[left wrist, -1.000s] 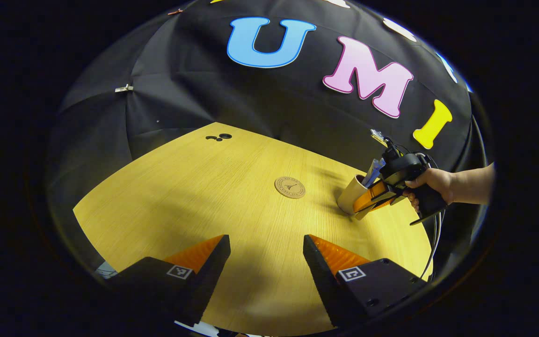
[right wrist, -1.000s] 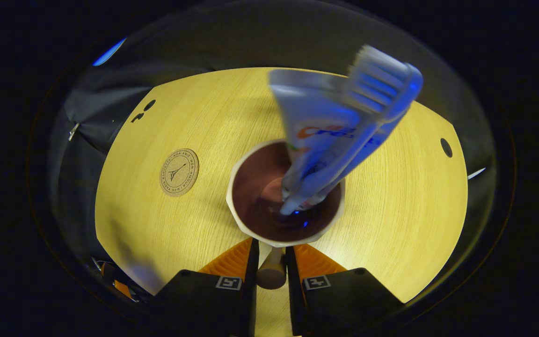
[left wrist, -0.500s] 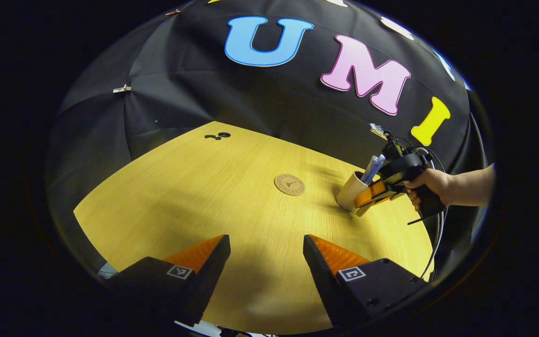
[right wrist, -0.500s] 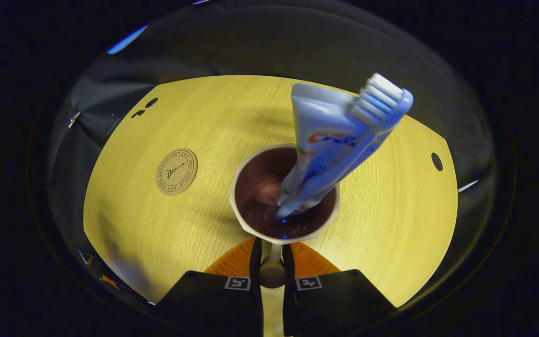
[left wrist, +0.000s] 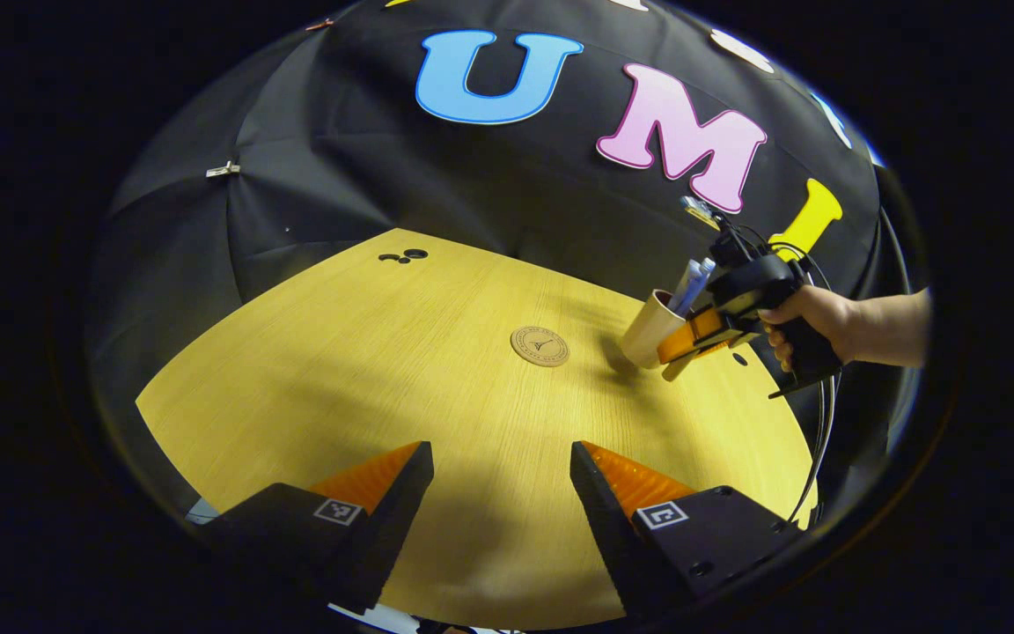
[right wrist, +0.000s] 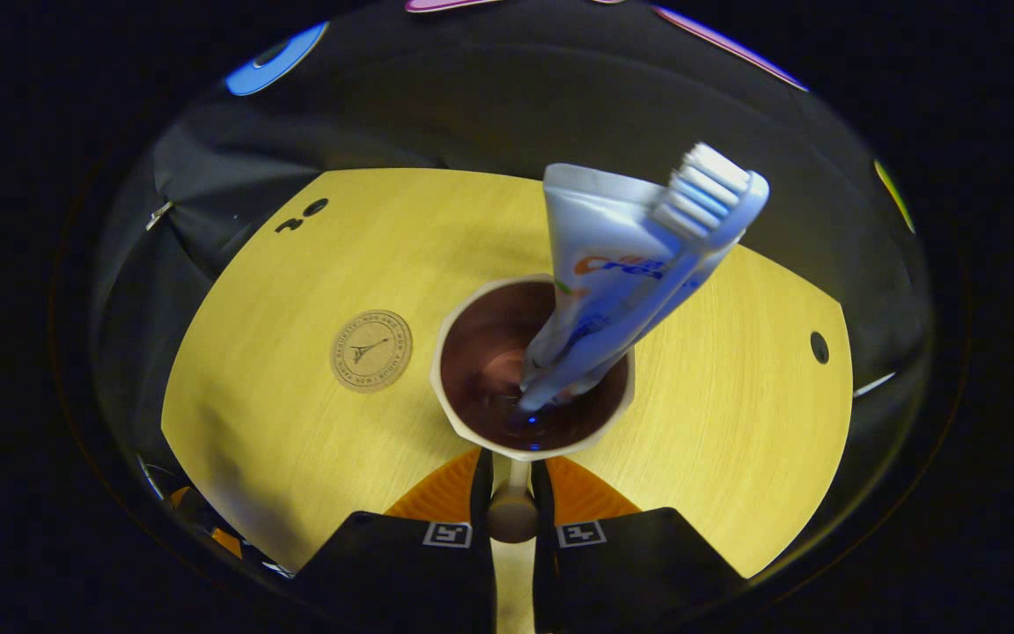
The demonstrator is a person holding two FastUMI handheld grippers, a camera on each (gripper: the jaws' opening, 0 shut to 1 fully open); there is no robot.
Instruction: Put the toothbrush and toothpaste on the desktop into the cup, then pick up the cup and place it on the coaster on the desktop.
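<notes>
Upward, toothbrush (right wrist: pixel 708 207) and toothpaste (right wrist: pixel 606 264) lean from cup (right wrist: pixel 472 431).

Recording booth: black cloth wall (left wrist: pixel 437 194) behind a wooden desktop (left wrist: pixel 384 370).

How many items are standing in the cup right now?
2. The toothpaste tube and the toothbrush both lean inside the cup, brush head up against the tube. The right gripper holds the cup by its handle. Nothing else shows in the cup's bottom.
</notes>
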